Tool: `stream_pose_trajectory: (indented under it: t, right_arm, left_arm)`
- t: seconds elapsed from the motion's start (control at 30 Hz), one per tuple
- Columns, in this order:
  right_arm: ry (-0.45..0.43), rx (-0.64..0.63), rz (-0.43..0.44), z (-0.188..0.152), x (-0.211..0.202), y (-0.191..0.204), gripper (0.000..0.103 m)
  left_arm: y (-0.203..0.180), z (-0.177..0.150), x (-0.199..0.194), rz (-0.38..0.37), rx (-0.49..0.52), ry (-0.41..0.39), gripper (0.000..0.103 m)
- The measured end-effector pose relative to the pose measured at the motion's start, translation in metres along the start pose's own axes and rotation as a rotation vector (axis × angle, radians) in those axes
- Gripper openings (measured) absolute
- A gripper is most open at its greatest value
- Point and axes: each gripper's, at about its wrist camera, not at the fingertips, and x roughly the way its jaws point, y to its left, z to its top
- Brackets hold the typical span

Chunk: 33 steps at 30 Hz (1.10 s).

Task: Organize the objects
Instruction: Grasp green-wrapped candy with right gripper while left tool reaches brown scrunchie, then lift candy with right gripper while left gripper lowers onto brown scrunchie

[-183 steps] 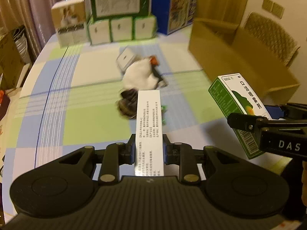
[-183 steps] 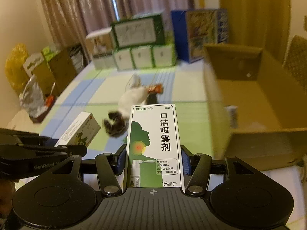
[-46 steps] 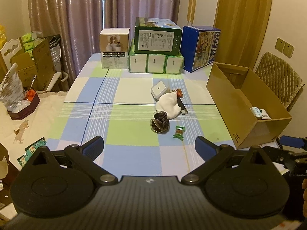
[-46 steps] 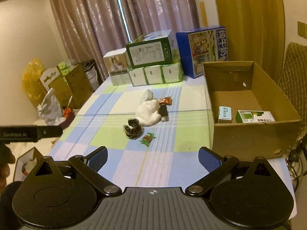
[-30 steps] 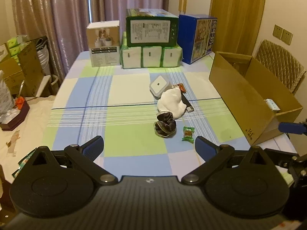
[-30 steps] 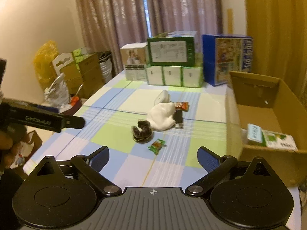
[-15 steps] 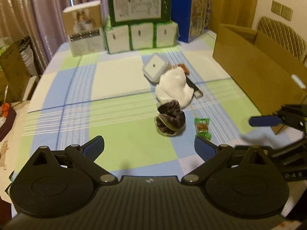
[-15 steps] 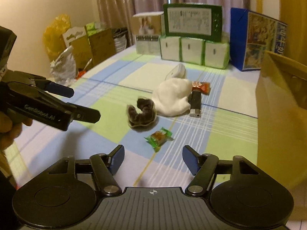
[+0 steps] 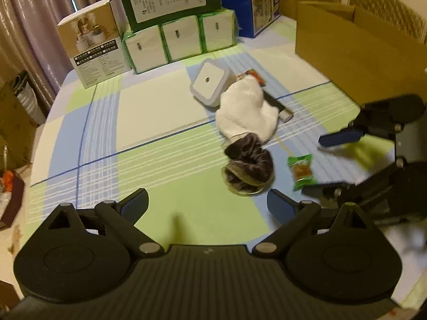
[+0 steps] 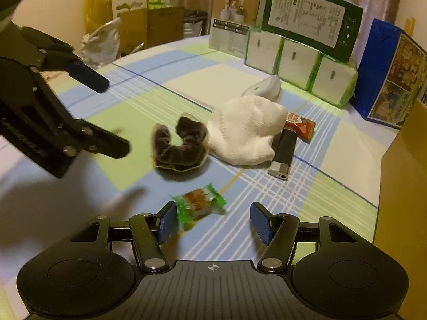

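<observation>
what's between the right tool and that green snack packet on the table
Nothing visible. The right tool is open with the green snack packet lying just ahead of its left pad; the dark scrunchie sits farther back, out of the way.

The brown cardboard box (image 10: pixel 403 186) is cut off at the right edge, beside the right claw. The black lighter (image 9: pixel 280 106) and orange snack packet (image 9: pixel 253 74) are partly hidden under the white knitted cloth (image 9: pixel 246 112). The right claw (image 9: pixel 331 160) is blurred.
</observation>
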Motion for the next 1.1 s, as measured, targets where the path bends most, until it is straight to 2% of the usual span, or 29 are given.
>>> stream_pose_trajectory:
  t: [0.2, 0.37, 0.57, 0.7, 0.87, 1.1]
  right_arm:
    - [-0.014, 0.002, 0.035, 0.005, 0.011, -0.006, 0.052]
    - [-0.01, 0.056, 0.078, 0.007, 0.013, -0.009, 0.032]
    - [-0.003, 0.111, 0.055, 0.009, 0.008, -0.01, 0.023]
    - [0.006, 0.181, -0.014, 0.009, 0.003, -0.017, 0.023]
    - [0.011, 0.24, -0.053, 0.007, -0.003, -0.027, 0.023]
    - [0.013, 0.291, -0.065, 0.006, -0.01, -0.037, 0.023]
  left_arm:
    - [-0.001, 0.002, 0.008, -0.01, 0.004, 0.024, 0.093]
    - [-0.002, 0.005, 0.011, -0.016, 0.0, 0.021, 0.093]
    - [0.0, 0.01, 0.016, -0.041, -0.013, 0.008, 0.093]
    - [-0.001, 0.012, 0.02, -0.074, -0.018, -0.004, 0.086]
    - [-0.008, 0.016, 0.028, -0.104, -0.01, -0.017, 0.076]
    - [-0.018, 0.021, 0.044, -0.131, 0.011, -0.022, 0.052]
